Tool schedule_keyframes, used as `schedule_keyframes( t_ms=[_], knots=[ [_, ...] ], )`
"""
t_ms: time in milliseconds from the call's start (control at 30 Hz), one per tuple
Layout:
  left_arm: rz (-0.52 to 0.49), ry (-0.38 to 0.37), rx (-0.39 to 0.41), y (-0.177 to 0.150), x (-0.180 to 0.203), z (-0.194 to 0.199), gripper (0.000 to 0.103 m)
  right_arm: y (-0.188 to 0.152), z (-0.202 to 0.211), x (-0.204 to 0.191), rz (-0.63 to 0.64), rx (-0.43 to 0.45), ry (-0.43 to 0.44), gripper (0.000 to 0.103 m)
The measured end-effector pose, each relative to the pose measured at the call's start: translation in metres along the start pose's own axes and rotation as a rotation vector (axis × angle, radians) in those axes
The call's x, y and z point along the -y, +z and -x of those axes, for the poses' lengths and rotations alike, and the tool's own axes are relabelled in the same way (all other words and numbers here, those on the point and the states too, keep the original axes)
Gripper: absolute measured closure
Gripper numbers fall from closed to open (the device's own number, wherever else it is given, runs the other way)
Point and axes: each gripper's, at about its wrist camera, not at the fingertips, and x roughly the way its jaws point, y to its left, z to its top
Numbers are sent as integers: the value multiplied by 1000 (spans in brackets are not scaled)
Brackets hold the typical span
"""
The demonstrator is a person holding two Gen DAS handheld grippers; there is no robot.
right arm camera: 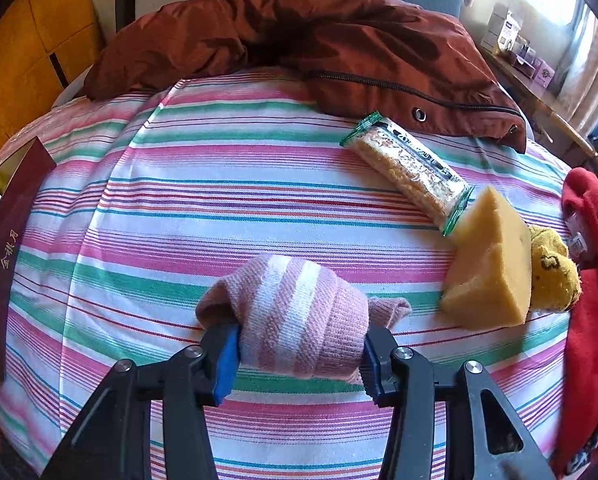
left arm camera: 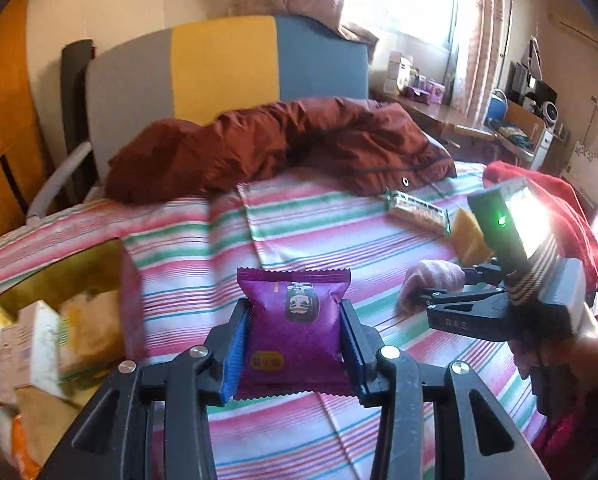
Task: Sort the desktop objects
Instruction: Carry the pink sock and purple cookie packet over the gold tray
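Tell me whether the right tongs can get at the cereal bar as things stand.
Probably not yet: the right tongs are shut on the rolled pink sock. The cereal bar itself lies uncovered on the striped cloth.

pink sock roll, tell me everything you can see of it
The pink sock roll is a soft ribbed knit, dusty pink with white bands, rolled into a plump bundle with a loose end poking out on its right. It lies crosswise on the striped sheet, clamped at both ends by the blue pads of the right gripper. It sits apart from the yellow sponge wedge. The left wrist view shows it small, pinched in that gripper.
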Motion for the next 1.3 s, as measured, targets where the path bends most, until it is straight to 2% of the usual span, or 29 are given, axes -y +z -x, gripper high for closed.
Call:
schedule_keyframes(
  t_ms=[367,633,900,1167,1300],
  knots=[
    [39,78,42,-15,-31,42,61,0,0,-6,29,12,-24,54],
    [77,118,49,-27,-56,56,61,1,14,-21,18,26,51,55],
    [147,146,26,-45,-88,58,61,2,49,-73,50,86,186,55],
    [208,171,9,-65,-118,58,60,17,91,-146,44,157,424,55],
    [244,174,-5,-80,-134,57,60,27,99,-179,46,163,502,55]
  ],
)
